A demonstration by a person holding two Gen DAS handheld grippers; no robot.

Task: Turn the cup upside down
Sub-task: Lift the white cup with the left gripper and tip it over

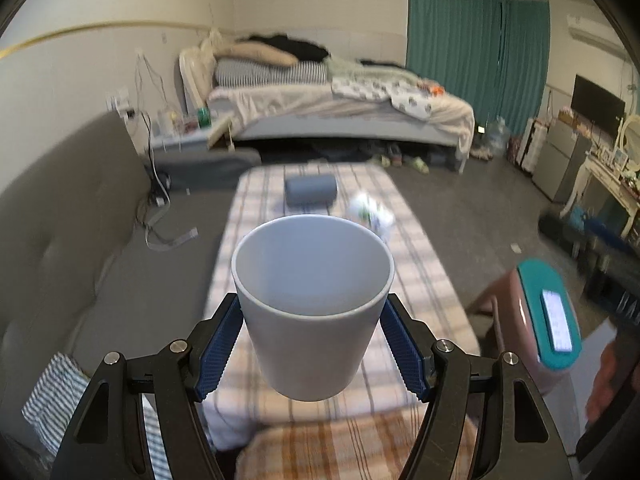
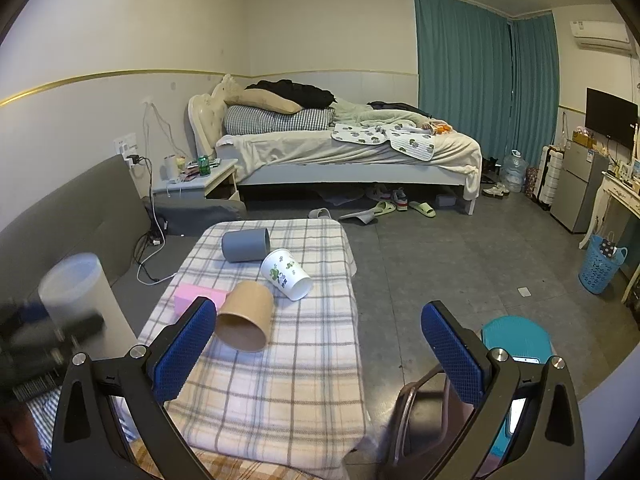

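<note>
My left gripper [image 1: 312, 320] is shut on a pale grey cup [image 1: 312, 304], held upright, mouth up, above the checked tablecloth [image 1: 420, 280]. The same cup shows blurred at the left edge of the right wrist view [image 2: 76, 292]. My right gripper [image 2: 320, 336] is open and empty above the table's near end. On the table lie a brown paper cup [image 2: 246, 316], a white floral cup [image 2: 286, 274] and a dark grey cup [image 2: 246, 244], all on their sides. The dark grey cup [image 1: 311, 194] and white cup [image 1: 370, 214] also show in the left wrist view.
A pink box [image 2: 196, 296] lies on the table beside the brown cup. A stool with a teal seat [image 2: 516, 340] and a phone stands right of the table. A grey sofa [image 2: 92, 208] runs along the left. A bed [image 2: 340, 152] stands beyond.
</note>
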